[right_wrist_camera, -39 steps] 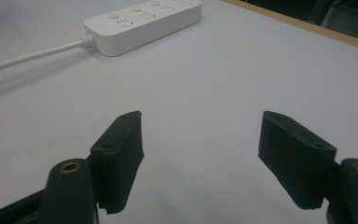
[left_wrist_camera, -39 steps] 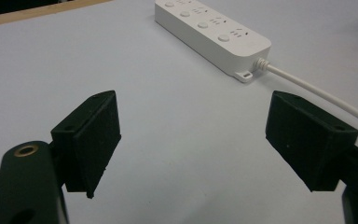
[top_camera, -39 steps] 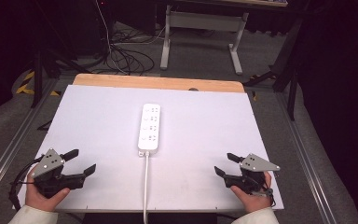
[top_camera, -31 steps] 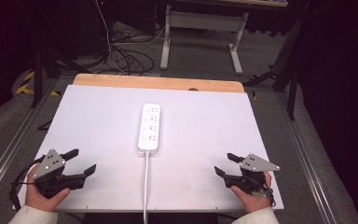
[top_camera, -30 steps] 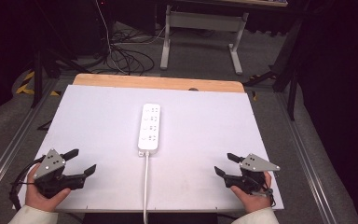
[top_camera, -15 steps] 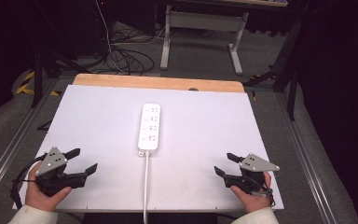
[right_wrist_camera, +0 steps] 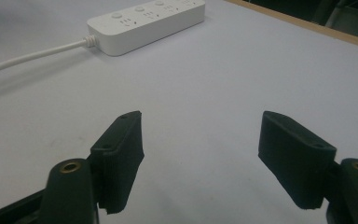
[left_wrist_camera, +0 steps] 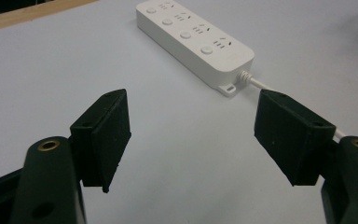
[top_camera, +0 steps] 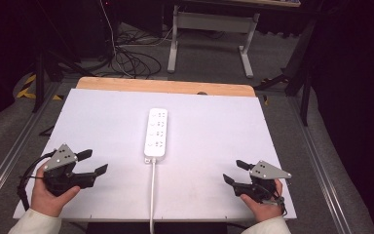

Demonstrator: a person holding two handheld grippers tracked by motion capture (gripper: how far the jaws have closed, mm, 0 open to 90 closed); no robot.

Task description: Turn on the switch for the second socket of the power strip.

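A white power strip (top_camera: pixel 157 134) with several sockets lies lengthwise in the middle of the white table top (top_camera: pixel 92 122); its white cable (top_camera: pixel 151 195) runs off the near edge. My left gripper (top_camera: pixel 94 162) rests at the front left, held in a hand, jaws wide open and empty, aimed toward the strip (left_wrist_camera: pixel 193 39). At the front right my right gripper (top_camera: pixel 235 171) is also held open with nothing between its jaws; the strip (right_wrist_camera: pixel 144 23) lies ahead to its left, with the cable (right_wrist_camera: pixel 28 58) trailing from it.
A wooden strip (top_camera: pixel 165 87) borders the table's far edge. Beyond it stand a grey desk frame (top_camera: pixel 209 29) and loose black cables (top_camera: pixel 126 58) on the floor. Metal rails (top_camera: pixel 9 161) run along both sides of the table.
The left gripper has shifted very slightly; the right gripper and the power strip have stayed put.
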